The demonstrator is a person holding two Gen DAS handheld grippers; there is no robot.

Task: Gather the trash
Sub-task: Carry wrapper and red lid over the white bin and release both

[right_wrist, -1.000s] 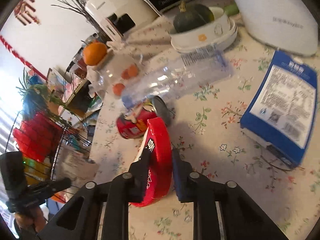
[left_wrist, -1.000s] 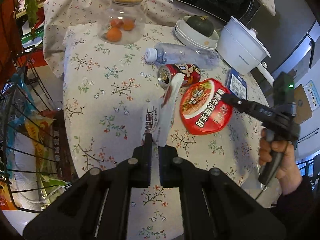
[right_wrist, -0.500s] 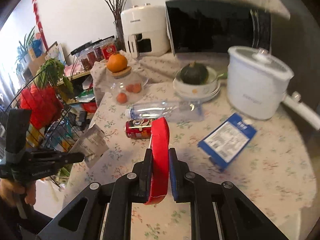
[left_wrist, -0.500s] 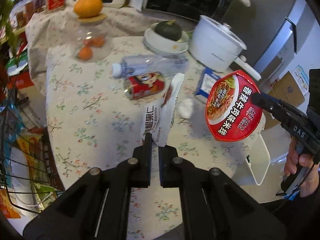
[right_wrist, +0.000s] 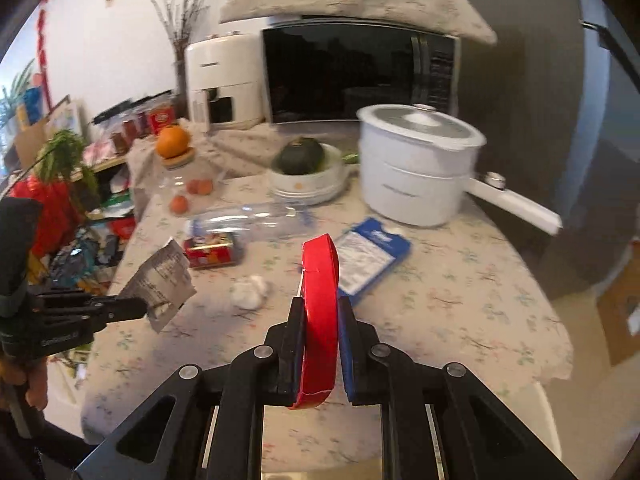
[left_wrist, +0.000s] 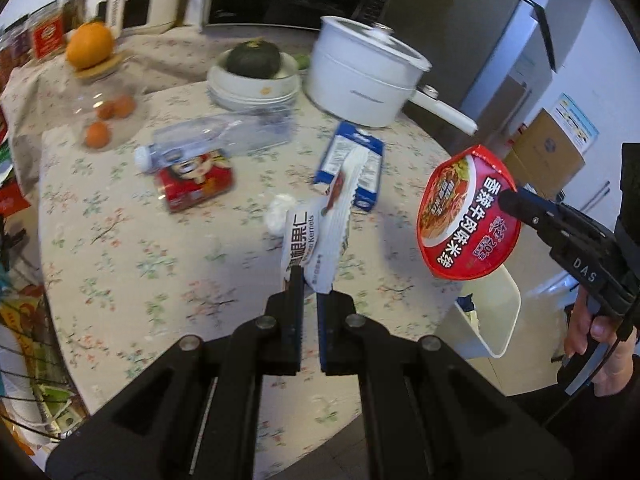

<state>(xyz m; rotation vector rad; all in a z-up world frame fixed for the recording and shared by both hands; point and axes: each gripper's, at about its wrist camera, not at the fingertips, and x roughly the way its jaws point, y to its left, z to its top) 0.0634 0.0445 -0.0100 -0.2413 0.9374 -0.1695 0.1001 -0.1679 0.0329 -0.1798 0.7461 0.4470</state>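
My left gripper is shut on a white snack wrapper and holds it above the floral table. My right gripper is shut on a red noodle bowl lid, seen edge-on; in the left wrist view the lid hangs over a white trash bin beside the table. A red can, a clear plastic bottle, a blue packet and a crumpled white tissue lie on the table. The left gripper and wrapper show in the right wrist view.
A white electric pot, a bowl holding a green squash and a glass jar topped with an orange stand at the back. A wire rack is at the left. A cardboard box sits right.
Both grippers have lifted and pulled back from the table toward its right edge. The red lid now hangs over the white bin. The wrapper has moved right with the left gripper.
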